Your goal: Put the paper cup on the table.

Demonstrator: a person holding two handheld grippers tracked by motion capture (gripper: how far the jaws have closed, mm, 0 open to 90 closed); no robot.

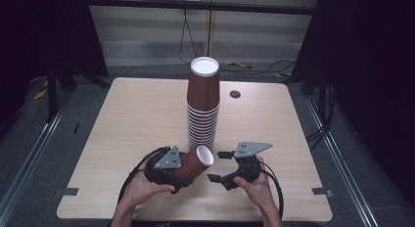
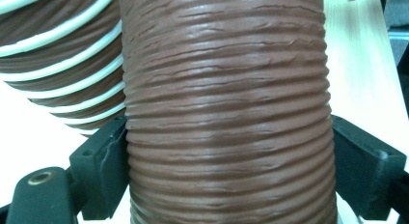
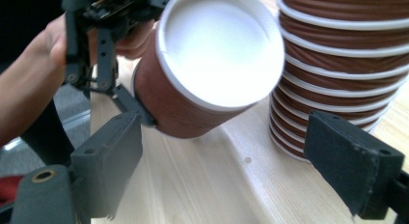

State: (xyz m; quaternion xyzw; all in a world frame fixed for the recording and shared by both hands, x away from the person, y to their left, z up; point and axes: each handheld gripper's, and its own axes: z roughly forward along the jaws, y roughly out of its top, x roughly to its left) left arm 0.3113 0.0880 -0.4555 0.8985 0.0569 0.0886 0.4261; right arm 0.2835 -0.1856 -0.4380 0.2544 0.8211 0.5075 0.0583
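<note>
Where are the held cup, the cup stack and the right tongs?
held cup (image 1: 195,163), high view, ribbed brown side
cup stack (image 1: 202,119), high view, white rims halfway up
right tongs (image 3: 231,166), right gripper view, midway between its tips

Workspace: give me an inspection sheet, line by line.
Surface: light wooden table, with a small dark round hole near its far edge.
Job's things: tall stack of brown ribbed paper cups, upside down, mid-table; one loose brown cup lying sideways, white inside facing the right tongs.
Clutter: nothing seen.
Grippers: left tongs clamp the loose cup's ribbed wall from both sides; right tongs stand open, nothing between the jaws, close to the cup's mouth.
Cables: black cable loops from the left tongs; another from the right.
Surroundings: grey floor, dark curtains, wall cable behind the table.
</note>
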